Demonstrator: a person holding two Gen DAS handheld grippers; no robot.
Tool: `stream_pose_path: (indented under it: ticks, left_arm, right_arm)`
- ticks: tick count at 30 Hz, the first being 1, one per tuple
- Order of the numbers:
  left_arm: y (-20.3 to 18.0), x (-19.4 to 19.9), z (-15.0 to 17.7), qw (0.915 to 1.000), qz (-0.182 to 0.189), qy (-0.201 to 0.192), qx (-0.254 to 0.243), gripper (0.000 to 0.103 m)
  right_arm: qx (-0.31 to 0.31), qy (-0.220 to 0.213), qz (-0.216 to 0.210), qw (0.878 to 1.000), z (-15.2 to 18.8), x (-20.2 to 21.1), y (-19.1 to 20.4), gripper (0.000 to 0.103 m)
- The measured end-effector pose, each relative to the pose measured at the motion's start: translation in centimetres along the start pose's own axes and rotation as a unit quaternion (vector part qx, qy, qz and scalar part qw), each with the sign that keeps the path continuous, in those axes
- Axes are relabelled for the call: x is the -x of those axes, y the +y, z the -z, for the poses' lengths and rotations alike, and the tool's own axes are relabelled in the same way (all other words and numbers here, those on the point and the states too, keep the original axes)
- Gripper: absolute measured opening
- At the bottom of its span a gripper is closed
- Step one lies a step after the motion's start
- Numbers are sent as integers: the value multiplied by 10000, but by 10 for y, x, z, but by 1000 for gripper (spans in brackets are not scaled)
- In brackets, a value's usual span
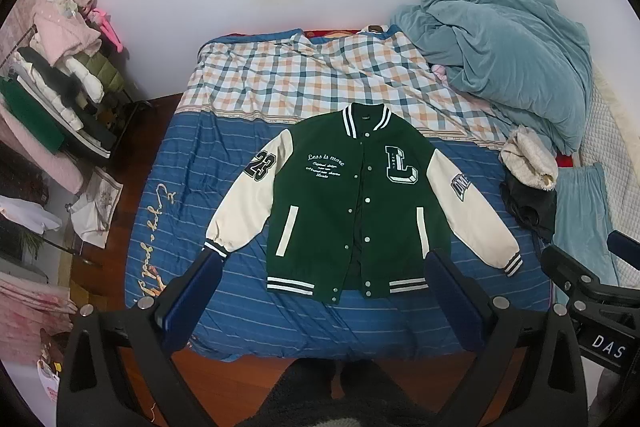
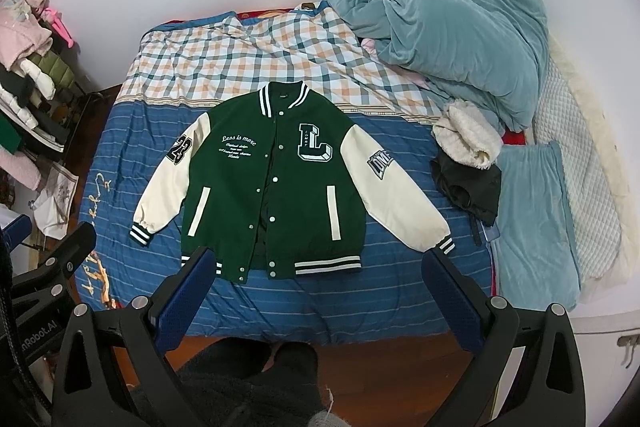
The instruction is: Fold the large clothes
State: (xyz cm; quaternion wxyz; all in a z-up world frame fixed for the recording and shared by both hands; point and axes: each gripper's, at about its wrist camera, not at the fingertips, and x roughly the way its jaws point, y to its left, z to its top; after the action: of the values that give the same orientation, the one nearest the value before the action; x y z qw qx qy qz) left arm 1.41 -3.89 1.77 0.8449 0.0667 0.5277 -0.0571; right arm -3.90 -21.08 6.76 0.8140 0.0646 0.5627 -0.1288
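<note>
With the left gripper (image 1: 324,283) and right gripper (image 2: 320,279) both spread empty, the varsity jacket (image 1: 352,203) lies flat mid-bed (black garment (image 2: 468,183) at 3 o'clock), and its slick cream sleeves (image 2: 400,195) may slip from a shallow pinch.

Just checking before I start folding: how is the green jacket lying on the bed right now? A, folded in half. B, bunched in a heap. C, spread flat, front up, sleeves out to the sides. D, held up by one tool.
C: the green jacket lies flat on the bed, front up, both cream sleeves angled outward.
</note>
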Motion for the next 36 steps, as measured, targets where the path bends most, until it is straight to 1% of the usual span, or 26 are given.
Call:
stream_pose_path:
  ticks: [4,6,8,9,12,15,20,21,22,36]
  left_arm:
    - [-4,0,-9,10000,-4,-8,4,103]
    - [5,1,4,10000,3,1,20,103]
    - [4,1,0,10000,10,17,24,103]
    - [7,2,4,10000,9,12,15,103]
    - [5,4,-3,10000,16,12,16,103]
    - [11,4,-3,10000,33,8,34,103]
    - [12,6,-16,10000,42,14,33,103]
    - [13,6,-14,10000,43,12,35,103]
    - [12,5,-3,10000,48,1,43,103]
    - [10,6,0,10000,34,-14,32,103]
  right_arm:
    - [11,-1,6,10000,-3,1,1,103]
    - [4,-4,2,10000,-3,1,1,103]
    - [10,-5,6,10000,-2,1,1,103]
    - [4,-5,5,10000,-2,1,1,103]
    - [7,-5,9,10000,-3,1,1,103]
    - [6,-12,11,10000,-3,1,1,103]
    - [18,-10,18,10000,-4,2,1,103]
    - [17,-9,19,10000,-5,2,0,103]
    - [15,-15,19,10000,-4,2,1,103]
    - [16,-18,32,10000,-5,3,0,103]
